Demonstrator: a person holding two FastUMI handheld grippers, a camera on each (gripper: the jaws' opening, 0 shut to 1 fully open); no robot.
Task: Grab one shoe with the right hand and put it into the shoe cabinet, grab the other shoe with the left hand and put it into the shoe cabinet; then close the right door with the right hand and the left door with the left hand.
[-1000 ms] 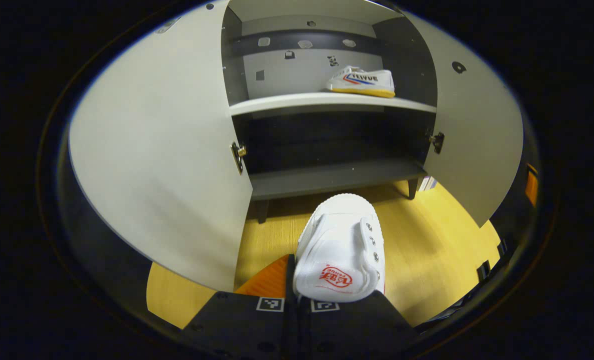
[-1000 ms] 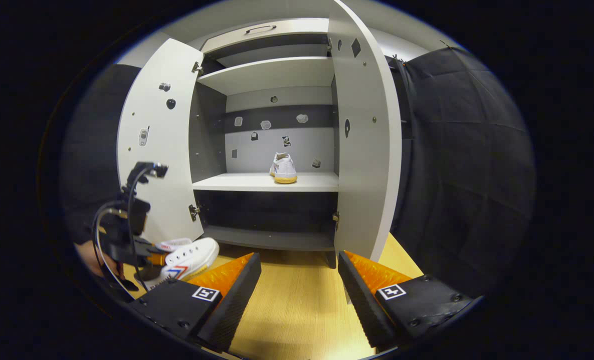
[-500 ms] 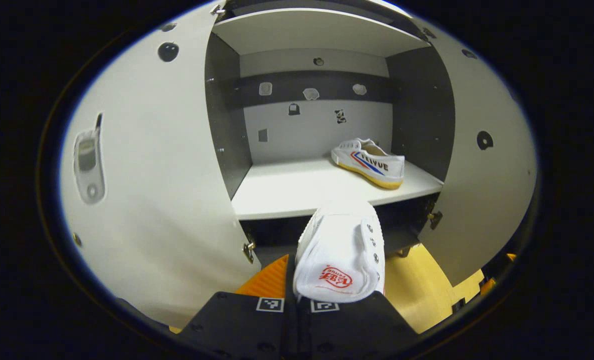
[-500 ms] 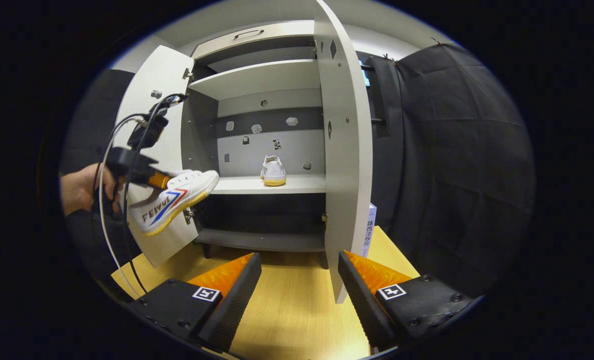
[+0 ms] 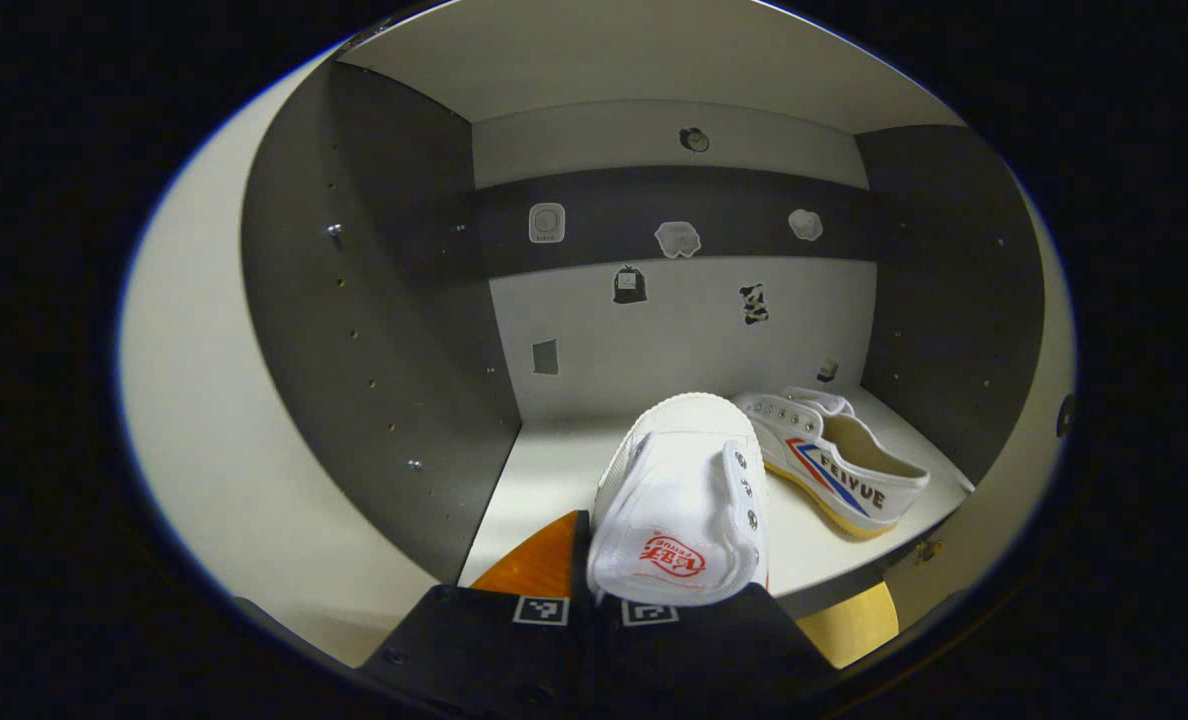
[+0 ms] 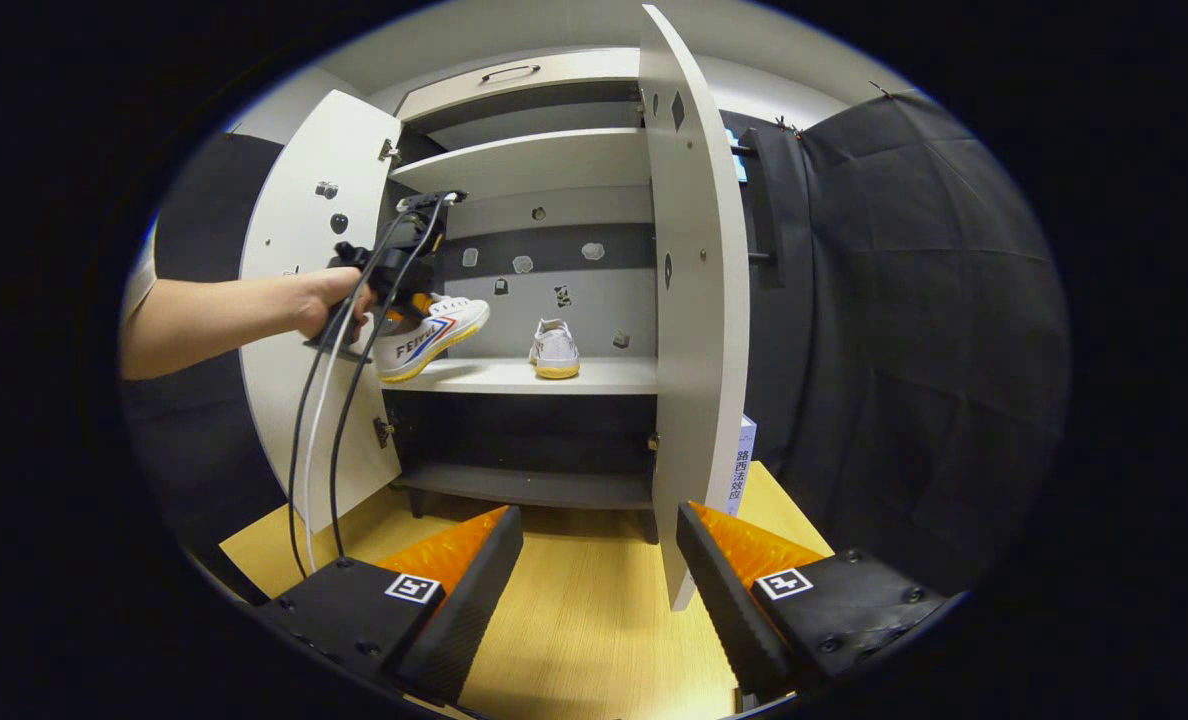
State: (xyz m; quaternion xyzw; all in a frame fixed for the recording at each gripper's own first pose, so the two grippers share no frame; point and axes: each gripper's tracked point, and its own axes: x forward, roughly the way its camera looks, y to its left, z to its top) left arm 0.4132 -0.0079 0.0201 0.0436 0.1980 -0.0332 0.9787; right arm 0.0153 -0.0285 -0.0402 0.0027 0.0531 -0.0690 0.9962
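On the shelf (image 5: 564,470) one shoe (image 5: 834,470) already sat, your left claw (image 5: 594,600) gripped the second shoe (image 5: 679,500), your right claw (image 6: 599,590) gaped empty, both doors unclosed.

So the left gripper (image 6: 409,300) is way further in now, carrying its white canvas sneaker with the red heel logo (image 5: 679,500) from low over the yellow wooden floor (image 6: 594,620) up to the grey shoe cabinet's middle shelf (image 6: 524,375). The toe now hangs over that shelf's front left edge. In the left gripper view the second white sneaker with blue and red stripes (image 5: 839,475) has slid from 1 o'clock down to about 3 o'clock, much closer. The person's bare forearm (image 6: 214,320) now reaches in from 9 o'clock.
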